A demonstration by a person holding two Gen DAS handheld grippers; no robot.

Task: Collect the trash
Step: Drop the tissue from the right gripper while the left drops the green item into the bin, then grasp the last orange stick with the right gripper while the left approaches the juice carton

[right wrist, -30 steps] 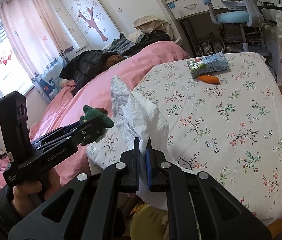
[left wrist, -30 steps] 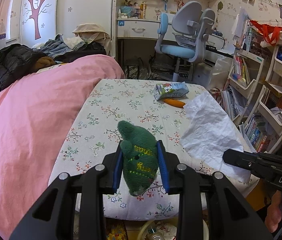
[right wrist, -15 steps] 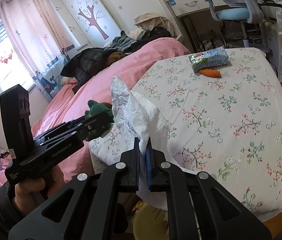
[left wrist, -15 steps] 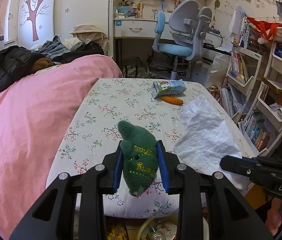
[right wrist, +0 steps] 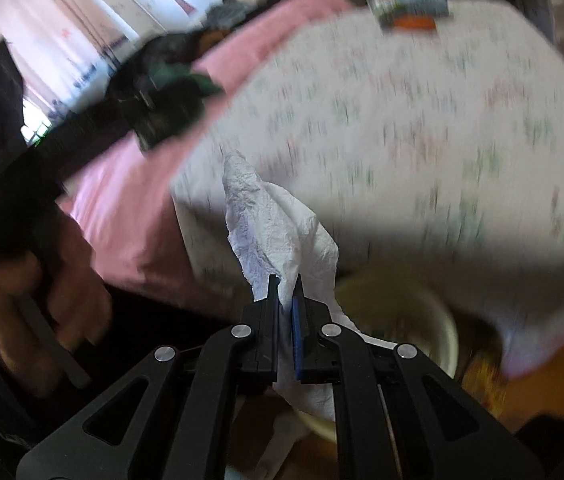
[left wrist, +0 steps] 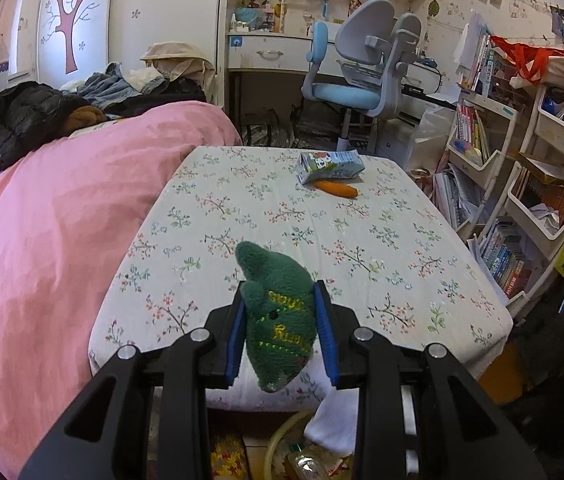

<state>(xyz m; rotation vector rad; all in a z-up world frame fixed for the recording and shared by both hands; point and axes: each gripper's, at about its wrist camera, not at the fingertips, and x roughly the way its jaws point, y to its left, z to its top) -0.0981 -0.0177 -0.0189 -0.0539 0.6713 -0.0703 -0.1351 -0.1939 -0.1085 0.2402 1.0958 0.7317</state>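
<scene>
My left gripper (left wrist: 280,336) is shut on a green plush toy (left wrist: 278,312), held over the near edge of the floral table (left wrist: 362,248). My right gripper (right wrist: 285,300) is shut on a crumpled white tissue (right wrist: 274,220) and hangs below the table edge, above a pale yellow bin (right wrist: 406,308). The same tissue (left wrist: 334,420) and bin rim (left wrist: 278,436) show at the bottom of the left wrist view. A milk carton (left wrist: 330,164) and an orange carrot-shaped piece (left wrist: 336,189) lie at the table's far end. The right wrist view is blurred by motion.
A pink bed (left wrist: 50,220) with dark clothes borders the table on the left. White shelf carts with books (left wrist: 522,200) stand on the right, a desk chair (left wrist: 366,72) beyond. A hand (right wrist: 42,300) grips the left tool. A bottle (left wrist: 306,464) lies in the bin.
My right gripper has dropped with the tissue from table height to below the table edge, over the bin. The tissue has left the tabletop in the left wrist view. My left gripper has barely moved.
</scene>
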